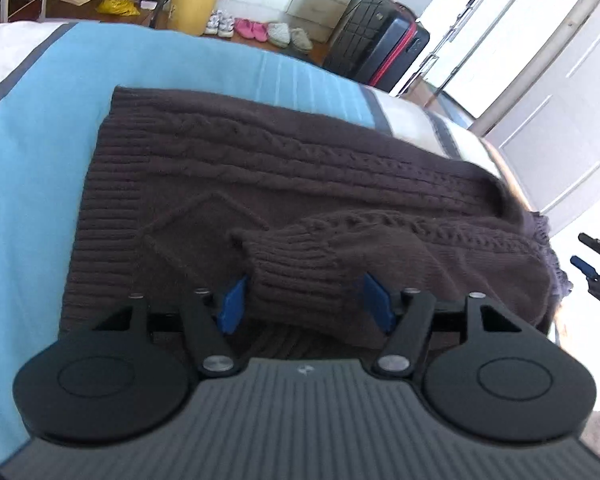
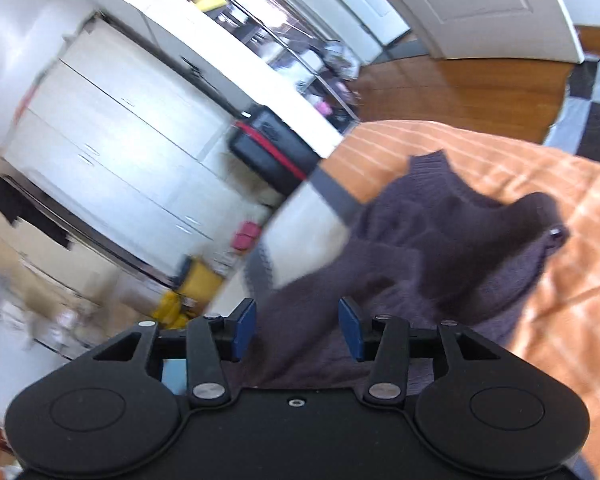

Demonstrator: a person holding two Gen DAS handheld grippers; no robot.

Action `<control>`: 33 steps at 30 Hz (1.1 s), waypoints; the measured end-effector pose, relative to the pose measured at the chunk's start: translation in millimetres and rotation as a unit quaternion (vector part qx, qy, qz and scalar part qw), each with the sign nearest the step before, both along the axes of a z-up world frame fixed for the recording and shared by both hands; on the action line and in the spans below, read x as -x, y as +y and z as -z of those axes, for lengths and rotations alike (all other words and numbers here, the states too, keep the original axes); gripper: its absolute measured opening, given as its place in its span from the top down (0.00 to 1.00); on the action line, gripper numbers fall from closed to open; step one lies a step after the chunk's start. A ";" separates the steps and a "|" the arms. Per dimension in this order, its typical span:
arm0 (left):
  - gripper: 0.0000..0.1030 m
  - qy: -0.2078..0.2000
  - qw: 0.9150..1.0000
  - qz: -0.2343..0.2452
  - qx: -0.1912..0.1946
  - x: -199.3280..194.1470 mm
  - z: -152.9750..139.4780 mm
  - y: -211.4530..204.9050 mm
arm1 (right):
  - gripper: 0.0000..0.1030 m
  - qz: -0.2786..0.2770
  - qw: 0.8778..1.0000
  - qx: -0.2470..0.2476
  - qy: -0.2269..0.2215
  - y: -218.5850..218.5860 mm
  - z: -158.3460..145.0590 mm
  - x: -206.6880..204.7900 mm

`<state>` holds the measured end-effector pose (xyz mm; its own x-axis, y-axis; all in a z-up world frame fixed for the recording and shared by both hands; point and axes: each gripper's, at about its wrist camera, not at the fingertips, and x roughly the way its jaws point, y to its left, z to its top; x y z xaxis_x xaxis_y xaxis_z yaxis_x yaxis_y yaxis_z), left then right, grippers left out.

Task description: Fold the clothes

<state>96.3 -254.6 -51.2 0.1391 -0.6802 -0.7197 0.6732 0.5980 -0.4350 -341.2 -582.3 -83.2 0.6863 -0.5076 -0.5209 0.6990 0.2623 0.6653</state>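
Left gripper (image 1: 306,300), jaws spread w/ brown sweater (image 1: 284,184) cuff (image 1: 300,280) loose between pads, over blue bedspread (image 1: 32,184); right gripper (image 2: 298,328), at 3 o'clock in left view, spread above sweater, whose neck end shows in right view only.

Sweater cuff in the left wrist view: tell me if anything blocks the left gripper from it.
Nothing visible does. The ribbed cuff of the brown sweater lies right between the open left gripper's blue pads.

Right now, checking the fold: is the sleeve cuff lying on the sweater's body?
Yes, the sleeve cuff rests on the brown sweater.
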 end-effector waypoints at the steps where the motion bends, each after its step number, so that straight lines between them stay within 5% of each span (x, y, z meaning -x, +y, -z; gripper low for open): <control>1: 0.40 0.004 1.000 -0.001 0.001 -1.1 2.3 0.1 | 0.49 -0.004 1.000 -0.002 0.022 -0.9 2.6 -4.5; 7: 0.35 0.021 1.000 -0.008 0.003 -6.2 -0.2 -1.1 | 0.36 -0.006 0.985 -0.032 0.171 -8.6 23.9 -21.6; 15: 0.34 -0.010 0.999 0.023 0.047 1.7 -21.6 2.5 | 0.36 0.003 0.978 0.002 0.206 -12.5 28.0 -21.5; 21: 0.35 0.037 0.995 0.004 0.097 -10.7 -20.3 13.1 | 0.36 -0.033 0.974 0.030 0.221 -7.8 31.1 -37.0; 24: 0.34 0.046 0.993 0.005 0.108 -12.0 -18.9 15.2 | 0.60 -0.060 0.972 0.040 0.223 -3.9 33.4 -40.3; 27: 0.34 0.028 0.996 0.012 0.086 -5.8 -12.7 6.8 | 0.63 -0.064 0.962 0.062 0.257 1.4 31.8 -46.5; 30: 0.31 0.012 0.998 0.024 0.064 2.2 -6.9 -4.4 | 0.84 -0.067 0.953 0.085 0.281 6.4 28.4 -50.1; 33: 0.28 -0.033 0.999 0.014 0.040 13.3 -1.6 -12.5 | 0.89 -0.063 0.949 0.103 0.292 11.8 22.8 -49.1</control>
